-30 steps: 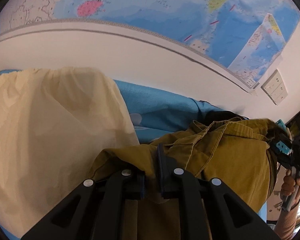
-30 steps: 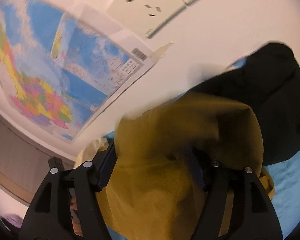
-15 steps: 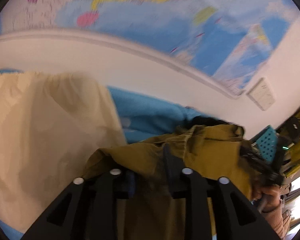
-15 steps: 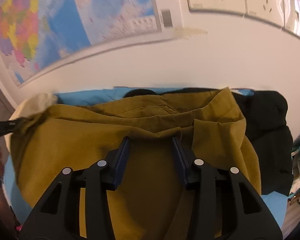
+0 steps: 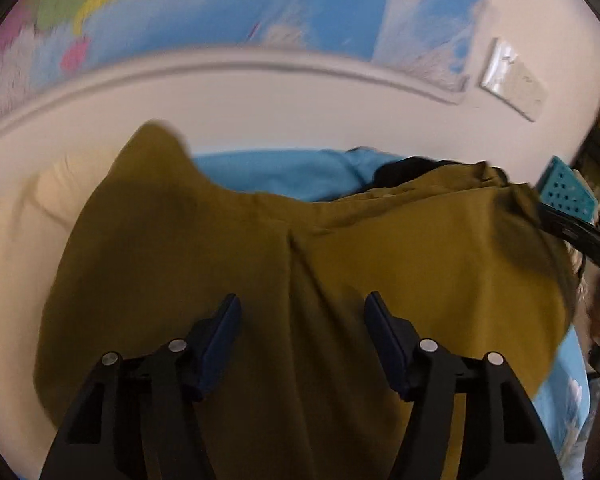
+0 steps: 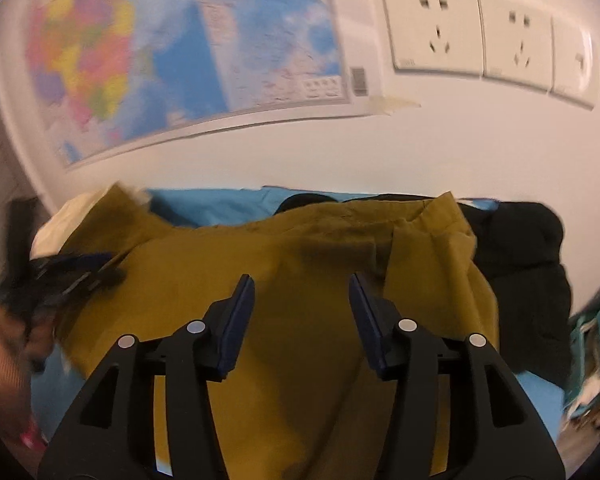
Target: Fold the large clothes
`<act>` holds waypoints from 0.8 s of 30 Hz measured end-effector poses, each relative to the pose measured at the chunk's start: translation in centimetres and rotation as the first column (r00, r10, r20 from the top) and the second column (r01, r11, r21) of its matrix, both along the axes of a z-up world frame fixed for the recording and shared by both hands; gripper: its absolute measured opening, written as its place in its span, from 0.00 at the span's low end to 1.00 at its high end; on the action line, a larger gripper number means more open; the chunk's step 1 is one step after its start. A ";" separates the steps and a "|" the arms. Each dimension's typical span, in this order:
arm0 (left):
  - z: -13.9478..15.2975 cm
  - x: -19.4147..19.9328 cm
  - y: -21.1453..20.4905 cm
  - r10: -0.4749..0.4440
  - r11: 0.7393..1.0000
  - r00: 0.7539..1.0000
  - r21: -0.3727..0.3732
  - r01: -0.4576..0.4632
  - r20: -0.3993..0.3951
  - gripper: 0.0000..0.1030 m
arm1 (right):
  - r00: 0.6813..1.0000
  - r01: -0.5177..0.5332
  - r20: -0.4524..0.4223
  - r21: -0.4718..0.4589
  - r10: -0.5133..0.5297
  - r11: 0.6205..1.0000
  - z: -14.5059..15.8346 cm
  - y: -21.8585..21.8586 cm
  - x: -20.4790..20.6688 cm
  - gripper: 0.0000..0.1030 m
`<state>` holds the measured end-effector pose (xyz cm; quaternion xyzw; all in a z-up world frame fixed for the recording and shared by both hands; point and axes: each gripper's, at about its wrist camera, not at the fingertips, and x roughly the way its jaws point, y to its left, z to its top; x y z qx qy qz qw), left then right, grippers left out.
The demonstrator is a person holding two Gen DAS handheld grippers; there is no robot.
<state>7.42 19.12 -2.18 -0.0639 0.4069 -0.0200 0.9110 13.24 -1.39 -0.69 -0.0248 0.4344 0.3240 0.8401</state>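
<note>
Both grippers: I see my left gripper [image 5: 302, 308] and my right gripper [image 6: 302, 292] with fingers wide apart, and nothing is pinched between them.
Hard to see: the left wrist view is blurry, and so is the left side of the right wrist view. My left gripper shows there only as a dark smear by the cloth's left edge. The near part of the mustard garment [image 5: 340, 280] runs out of the bottom of both views, so I cannot tell where it ends.
Hidden things: the black garment [image 6: 532, 272] is partly tucked under the mustard one on the right. The cream cloth [image 5: 16, 240] goes under it on the left.
Edges: the mustard garment's far edge is wavy, with one corner poking up on the left (it looks raised, but the blur makes that unsure). A flap is turned over near its right side in the right wrist view.
Room to move: the blue sheet [image 5: 276, 176] shows bare between the far edge and the white wall [image 6: 340, 152]. The teal basket [image 5: 568, 188] sits close at the right.
Where the garment is: it lies spread on the blue sheet, right under and ahead of both grippers. I cannot tell if the fingers touch it.
On the wall: a map [image 6: 180, 52] and sockets [image 6: 476, 40].
</note>
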 end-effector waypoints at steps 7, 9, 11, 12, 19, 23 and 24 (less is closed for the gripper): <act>-1.8 1.9 0.2 0.044 0.999 0.998 0.029 -0.043 -0.048 0.61 | 0.994 0.051 -0.095 -0.043 -0.055 0.998 -5.3 -0.6 2.0 0.44; -0.7 0.6 0.3 0.075 0.996 0.997 0.046 -0.075 -0.009 0.63 | 0.991 0.086 -0.103 -0.002 -0.086 0.996 -4.2 -1.3 1.8 0.43; 1.1 -2.7 1.4 0.068 0.998 0.995 0.009 -0.068 0.075 0.67 | 0.990 0.107 -0.098 0.066 -0.100 0.992 -2.5 -2.9 0.6 0.47; 1.6 -4.7 2.0 0.065 0.998 0.992 0.006 -0.066 0.110 0.69 | 0.991 0.111 -0.089 0.098 -0.102 0.989 -1.6 -4.1 -0.3 0.55; 0.8 -16.6 5.3 0.101 0.993 0.979 -0.086 -0.087 0.178 0.75 | 0.942 0.288 -0.252 0.257 -0.223 0.923 -2.1 -14.0 -6.9 0.77; -2.4 -18.1 6.0 0.135 0.984 0.984 -0.131 -0.120 0.116 0.76 | 0.921 0.323 -0.299 0.232 -0.249 0.917 -4.8 -14.6 -8.3 0.75; -3.0 -17.6 5.8 0.135 0.982 0.986 -0.146 -0.119 0.103 0.76 | 0.923 0.322 -0.292 0.229 -0.251 0.919 -5.1 -14.2 -8.3 0.72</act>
